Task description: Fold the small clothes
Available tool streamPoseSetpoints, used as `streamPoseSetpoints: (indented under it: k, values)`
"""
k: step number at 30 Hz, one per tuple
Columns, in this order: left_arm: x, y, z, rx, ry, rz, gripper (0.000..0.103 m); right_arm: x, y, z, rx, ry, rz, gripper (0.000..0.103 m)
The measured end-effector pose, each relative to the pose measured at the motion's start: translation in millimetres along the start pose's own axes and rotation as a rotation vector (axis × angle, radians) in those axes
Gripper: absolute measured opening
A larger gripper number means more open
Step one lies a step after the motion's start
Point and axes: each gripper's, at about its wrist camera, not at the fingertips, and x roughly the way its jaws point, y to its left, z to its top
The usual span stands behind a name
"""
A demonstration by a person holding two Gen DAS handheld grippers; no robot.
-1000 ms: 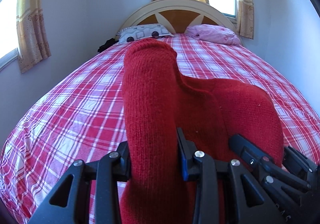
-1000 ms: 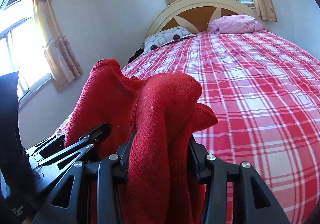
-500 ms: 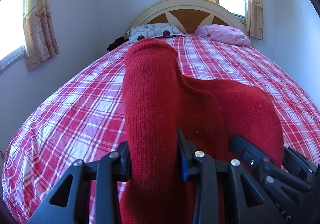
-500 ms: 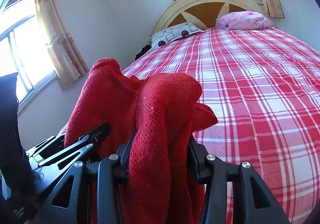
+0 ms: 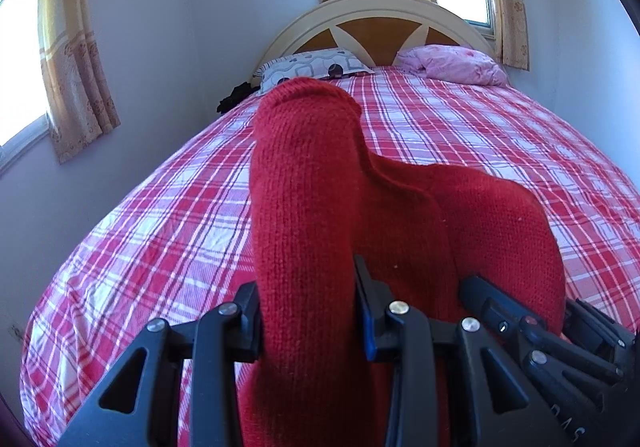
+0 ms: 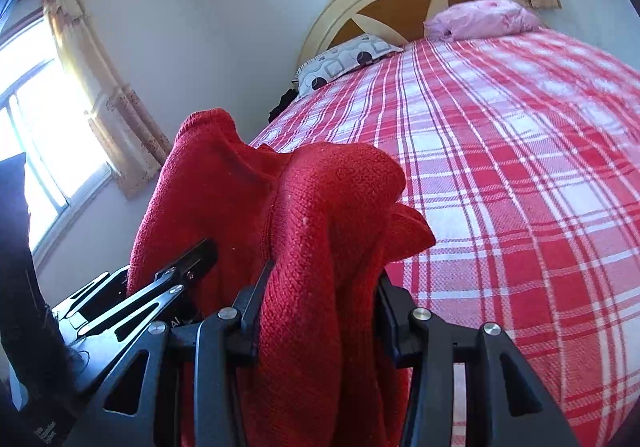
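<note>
Red knit (image 5: 320, 207): one garment, held up over the bed (image 5: 160, 231), bunched between both grippers.
Left gripper (image 5: 308, 311): clamped on a thick fold that rises toward 12 o'clock.
Right gripper (image 6: 320, 303): pinching another bunch; left gripper at its 9 o'clock.
Pillows: patterned pillow (image 5: 316, 65) at 12 o'clock, pink pillow (image 5: 452, 63) at 1 o'clock, by headboard (image 5: 376, 17).

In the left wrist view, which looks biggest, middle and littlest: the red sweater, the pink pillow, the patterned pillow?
1. red sweater, biggest by far, though it is nearest the camera.
2. and 3. pink pillow and patterned pillow look about alike, far away; I won't rank them.
</note>
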Motion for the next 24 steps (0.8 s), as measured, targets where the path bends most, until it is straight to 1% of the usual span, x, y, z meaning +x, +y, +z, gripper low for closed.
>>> streamPoseSetpoints:
  k: [3, 9, 12, 16, 20, 24]
  values:
    - [7, 0, 1, 0.015, 0.007, 0.012, 0.037, 9, -5, -1, 0.026, 0.018, 0.001, 0.046]
    - [26, -5, -1, 0.035, 0.05, 0.013, 0.037, 26, -17, -2, 0.052, 0.049, 0.0, 0.046]
    - [35, -11, -1, 0.058, 0.059, 0.026, 0.037, 31, -23, -2, 0.053, 0.057, -0.007, 0.046]
    - [44, -14, -1, 0.064, 0.072, 0.025, 0.037, 38, -28, -3, 0.053, 0.069, -0.014, 0.046]
    - [53, -18, -3, 0.071, 0.083, 0.028, 0.037, 43, -31, 0, 0.024, 0.073, -0.036, 0.046]
    - [62, -22, -4, 0.076, 0.093, 0.032, 0.037, 52, -32, 2, -0.023, 0.074, -0.086, 0.045]
